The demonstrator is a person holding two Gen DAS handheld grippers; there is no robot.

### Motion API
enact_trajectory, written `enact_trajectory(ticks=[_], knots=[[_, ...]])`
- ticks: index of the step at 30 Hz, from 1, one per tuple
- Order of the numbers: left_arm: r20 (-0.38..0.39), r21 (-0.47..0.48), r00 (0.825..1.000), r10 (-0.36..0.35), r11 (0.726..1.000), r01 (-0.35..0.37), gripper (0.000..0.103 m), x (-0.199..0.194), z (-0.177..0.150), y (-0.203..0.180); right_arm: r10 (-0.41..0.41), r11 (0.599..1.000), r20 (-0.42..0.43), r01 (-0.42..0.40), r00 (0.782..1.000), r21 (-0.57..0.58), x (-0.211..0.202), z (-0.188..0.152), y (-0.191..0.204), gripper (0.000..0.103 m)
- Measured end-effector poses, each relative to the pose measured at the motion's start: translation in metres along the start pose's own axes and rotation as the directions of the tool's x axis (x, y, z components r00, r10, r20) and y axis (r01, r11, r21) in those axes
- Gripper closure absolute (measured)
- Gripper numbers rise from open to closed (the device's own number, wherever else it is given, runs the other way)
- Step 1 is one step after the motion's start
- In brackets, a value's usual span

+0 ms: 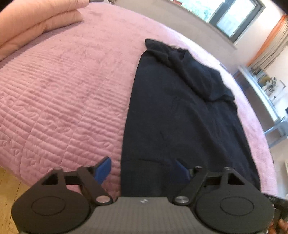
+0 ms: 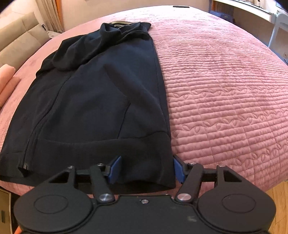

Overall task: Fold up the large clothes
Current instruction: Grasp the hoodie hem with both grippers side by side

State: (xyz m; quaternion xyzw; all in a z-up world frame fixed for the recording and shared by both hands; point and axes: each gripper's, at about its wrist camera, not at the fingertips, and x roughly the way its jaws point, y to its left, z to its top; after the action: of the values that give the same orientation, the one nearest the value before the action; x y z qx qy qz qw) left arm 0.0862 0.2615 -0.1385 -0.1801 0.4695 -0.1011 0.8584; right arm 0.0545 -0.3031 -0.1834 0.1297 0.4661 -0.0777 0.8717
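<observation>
A dark navy jacket (image 1: 180, 108) lies lengthwise on the pink quilted bedspread (image 1: 63, 93), its sides folded in and a sleeve and the collar bunched at the far end. My left gripper (image 1: 143, 169) is open at the near hem; one blue finger (image 1: 103, 169) is over the bedspread and the other over the cloth. In the right wrist view the jacket (image 2: 100, 100) runs away from me. My right gripper (image 2: 146, 170) stands open, with the hem's right corner lying loose between its blue fingers (image 2: 115, 169).
A folded pink duvet (image 1: 36, 21) sits at the far left of the bed. A window (image 1: 234, 16) and a shelf (image 1: 266, 86) lie beyond it. Wooden floor (image 1: 9, 180) shows below the bed edge. A person's hand (image 2: 5, 82) is at the left border.
</observation>
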Motion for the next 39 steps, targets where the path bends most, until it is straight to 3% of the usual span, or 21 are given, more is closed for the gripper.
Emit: enact_trajectory(ticks=[2, 4, 5, 6, 7, 8, 9, 11, 13, 15, 18, 21, 23, 26, 28, 35, 36, 37, 38, 39], knots=[[-0.069, -0.032, 0.996, -0.053, 0.998, 0.05, 0.023, 0.015, -0.003, 0.005, -0.002, 1.0, -0.008, 0.003, 1.0, 0.011, 0.002, 0.0, -0.002, 0.03], [-0.08, -0.049, 0.995, -0.052, 0.998, 0.048, 0.024, 0.029, -0.006, 0.007, 0.011, 1.0, -0.02, -0.011, 1.0, 0.009, 0.005, 0.0, -0.003, 0.027], [-0.068, -0.041, 0.997, -0.047, 0.998, 0.044, 0.026, 0.03, -0.007, 0.005, 0.014, 1.0, -0.019, -0.014, 1.0, -0.005, 0.005, -0.001, -0.001, 0.037], [-0.05, -0.028, 0.998, -0.034, 0.999, 0.032, 0.052, 0.029, -0.006, 0.002, 0.021, 0.999, -0.014, -0.021, 1.0, -0.025, 0.004, -0.001, 0.003, 0.051], [-0.04, -0.02, 0.999, -0.015, 1.0, 0.014, 0.09, 0.029, -0.005, 0.0, 0.033, 0.999, -0.009, -0.034, 0.999, -0.043, 0.002, -0.001, 0.006, 0.076], [-0.037, -0.032, 0.999, -0.023, 0.999, 0.022, 0.092, 0.028, -0.004, 0.001, 0.03, 0.997, -0.001, -0.03, 1.0, -0.069, -0.001, 0.0, 0.01, 0.085], [-0.022, -0.071, 0.999, -0.048, 0.996, 0.046, 0.097, 0.025, -0.002, 0.006, 0.026, 0.995, 0.016, -0.025, 1.0, -0.093, -0.007, 0.003, 0.014, 0.086], [0.064, -0.146, 0.991, -0.115, 0.982, 0.124, 0.097, 0.009, 0.0, 0.017, 0.049, 0.995, 0.058, -0.044, 0.997, -0.089, -0.024, 0.006, 0.012, 0.089], [0.129, -0.19, 0.982, -0.135, 0.969, 0.158, 0.097, -0.011, 0.001, 0.032, 0.082, 0.995, 0.085, -0.076, 0.993, -0.07, -0.04, 0.007, 0.004, 0.09], [0.094, -0.224, 0.984, -0.152, 0.96, 0.17, 0.097, -0.011, 0.001, 0.046, 0.089, 0.994, 0.066, -0.084, 0.994, -0.075, -0.039, 0.004, -0.001, 0.09], [0.011, -0.214, 0.991, -0.134, 0.968, 0.133, 0.097, 0.01, -0.008, 0.052, 0.045, 0.994, -0.006, -0.045, 0.999, -0.099, -0.01, -0.006, -0.001, 0.089], [0.023, -0.218, 0.989, -0.144, 0.965, 0.145, 0.095, 0.017, -0.017, 0.054, 0.052, 0.995, -0.022, -0.054, 0.998, -0.083, -0.003, -0.009, -0.004, 0.078], [0.053, -0.234, 0.982, -0.181, 0.954, 0.188, 0.089, 0.01, -0.018, 0.058, 0.077, 0.996, -0.03, -0.079, 0.997, -0.052, -0.01, -0.005, -0.011, 0.051], [0.083, -0.219, 0.979, -0.189, 0.955, 0.203, 0.072, 0.0, -0.014, 0.062, 0.081, 0.995, 0.006, -0.08, 0.997, -0.061, -0.021, -0.003, -0.016, 0.04], [0.088, -0.217, 0.976, -0.199, 0.953, 0.213, 0.057, -0.005, -0.012, 0.062, 0.08, 0.996, -0.002, -0.08, 0.997, -0.039, -0.018, 0.0, -0.02, 0.038], [-0.022, -0.192, 0.982, -0.19, 0.964, 0.182, 0.055, 0.023, -0.008, 0.045, 0.066, 0.998, -0.023, -0.066, 0.998, 0.008, 0.0, -0.012, -0.018, 0.034], [-0.02, -0.18, 0.981, -0.191, 0.966, 0.185, 0.058, 0.025, -0.009, 0.042, 0.06, 0.998, -0.016, -0.06, 0.998, 0.002, 0.001, -0.013, -0.016, 0.034], [-0.021, -0.177, 0.982, -0.189, 0.967, 0.183, 0.078, 0.027, -0.009, 0.039, 0.053, 0.999, -0.005, -0.053, 0.999, -0.001, 0.0, -0.015, -0.013, 0.049], [-0.037, -0.192, 0.982, -0.186, 0.966, 0.176, 0.093, 0.032, -0.009, 0.037, 0.068, 0.998, 0.003, -0.068, 0.998, 0.004, -0.001, -0.016, -0.011, 0.075], [-0.051, -0.21, 0.981, -0.188, 0.962, 0.174, 0.097, 0.036, -0.009, 0.037, 0.099, 0.995, 0.002, -0.099, 0.995, 0.012, -0.002, -0.016, -0.009, 0.089]])
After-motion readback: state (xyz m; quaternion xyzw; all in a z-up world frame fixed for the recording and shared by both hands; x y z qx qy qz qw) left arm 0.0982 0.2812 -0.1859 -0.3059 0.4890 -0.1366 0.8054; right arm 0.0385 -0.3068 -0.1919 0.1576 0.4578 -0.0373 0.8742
